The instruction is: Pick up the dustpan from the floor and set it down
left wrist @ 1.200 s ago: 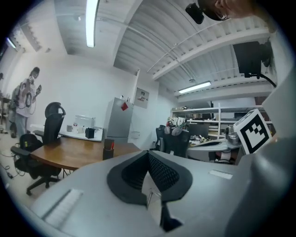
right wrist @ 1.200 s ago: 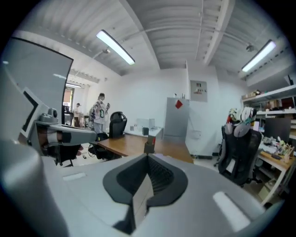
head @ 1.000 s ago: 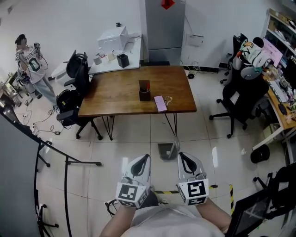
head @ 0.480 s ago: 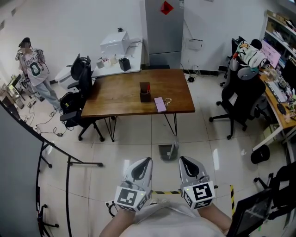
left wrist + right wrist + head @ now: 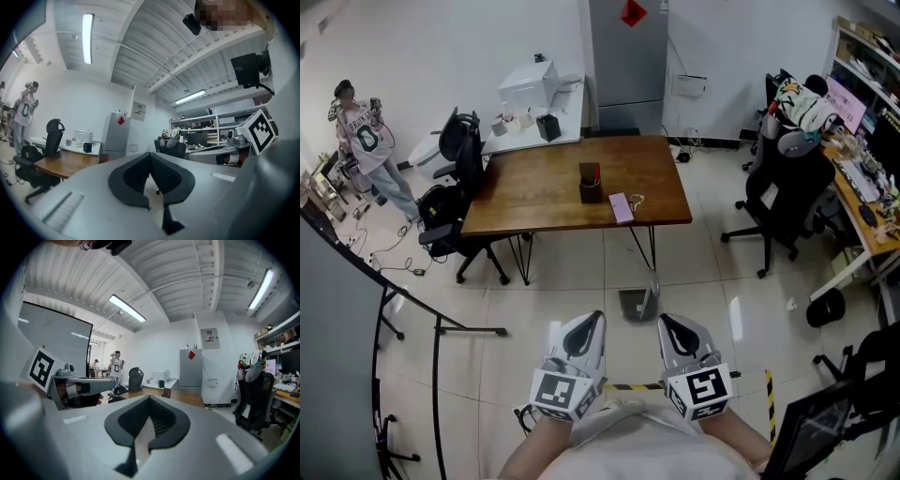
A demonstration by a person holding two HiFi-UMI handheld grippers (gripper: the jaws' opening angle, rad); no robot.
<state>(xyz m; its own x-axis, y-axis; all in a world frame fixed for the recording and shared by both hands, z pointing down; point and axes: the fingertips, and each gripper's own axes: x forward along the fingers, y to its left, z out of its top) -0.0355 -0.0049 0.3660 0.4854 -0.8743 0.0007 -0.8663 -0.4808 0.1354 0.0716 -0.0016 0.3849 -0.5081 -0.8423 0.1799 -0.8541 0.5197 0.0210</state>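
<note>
Little has changed since the earlier frame: the room has slid slightly in the head view, and both grippers hang in almost the same place low in that view.

On the floor (image 5: 546, 309), pale tile runs from the person's feet up to the table. The tabletop (image 5: 539, 192) carries only small items and has no part in the pick.

The dustpan (image 5: 635, 306) sits on the floor just short of the tabletop's near edge, close to its right front leg. It is untouched. Its grey tray lies flat, and the handle seems to rise at its right side, tilted up and away. It is too small to be sure of the exact lean.

The left gripper (image 5: 589, 328) and right gripper (image 5: 671, 328) point roughly level, side by side. The dustpan lies ahead of them and well below, between their two lines but somewhat toward the right one. The right hand looks the nearer, and the handle is on its side.

The left fingers (image 5: 168, 177) are pressed together on nothing. The right fingers (image 5: 164, 420) are likewise closed and empty. Neither gripper view shows the dustpan, because each looks out over the room.

My judgement is that the coming move is a forward, downward reach, and the fingers must part first.
</note>
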